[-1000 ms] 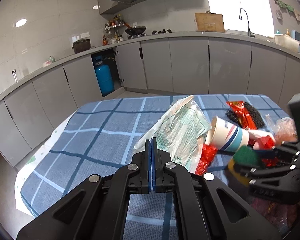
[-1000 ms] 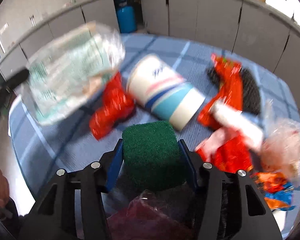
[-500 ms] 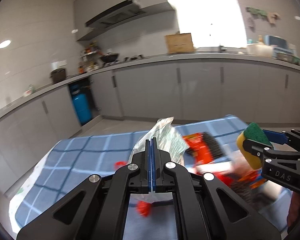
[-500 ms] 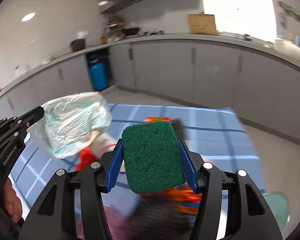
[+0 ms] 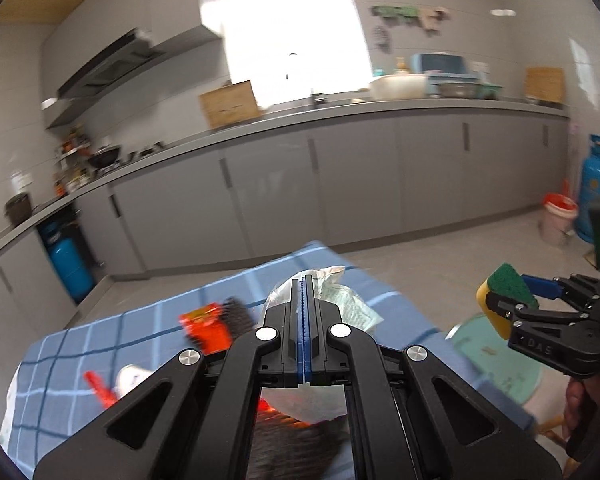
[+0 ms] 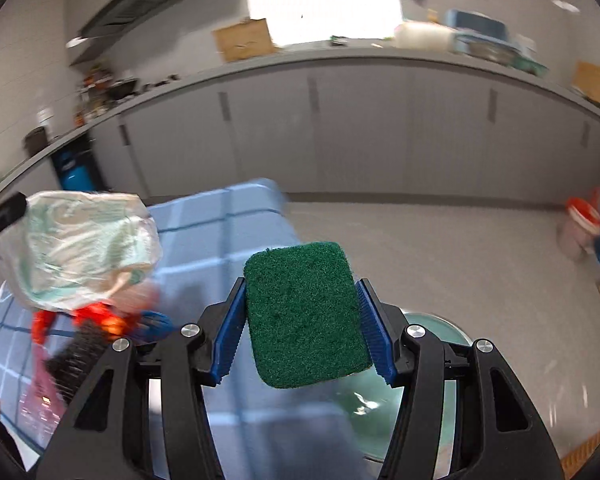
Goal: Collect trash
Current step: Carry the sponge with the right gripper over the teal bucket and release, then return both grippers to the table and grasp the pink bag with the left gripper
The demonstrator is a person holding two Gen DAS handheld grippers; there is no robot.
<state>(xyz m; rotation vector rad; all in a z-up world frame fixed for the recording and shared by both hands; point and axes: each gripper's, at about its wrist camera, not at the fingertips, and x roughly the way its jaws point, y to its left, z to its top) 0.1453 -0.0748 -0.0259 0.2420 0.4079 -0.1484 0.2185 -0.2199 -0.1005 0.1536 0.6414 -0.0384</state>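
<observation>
You held a crumpled clear plastic bag [image 6: 80, 248] and a green-topped yellow sponge [image 6: 306, 314] aloft beyond the tablecloth's [image 6: 220, 224] edge.

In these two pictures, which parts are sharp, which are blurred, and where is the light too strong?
Left wrist view: left gripper sharp, red wrappers smeared, window blown out white. Right wrist view: green sponge in the right gripper sharp, counter and tablecloth streaked; straight counter lines bend toward the edges.
</observation>
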